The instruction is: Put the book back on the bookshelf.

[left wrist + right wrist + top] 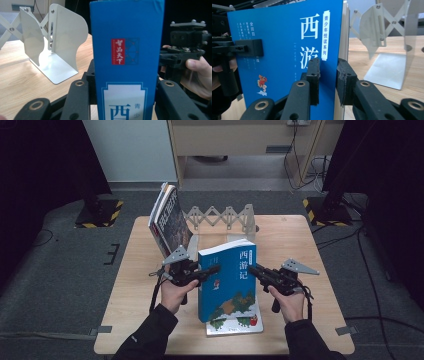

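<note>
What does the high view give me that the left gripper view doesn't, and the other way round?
High view alone: the leaning books at the rack's left end, and the thin book lying flat under the blue book. Left gripper view alone: the red and blue emblem on the blue book's spine, clamped between its own jaws. Both: the blue book upright, held by the left gripper and the right gripper, the white expanding bookend rack, the wooden table.

A fixed high view looks forward and down on the wooden table from the person's side. The left gripper view looks very closely at the spine of the upright blue book. The right gripper view closely faces its front cover. Both also show the white folding bookend rack.
</note>
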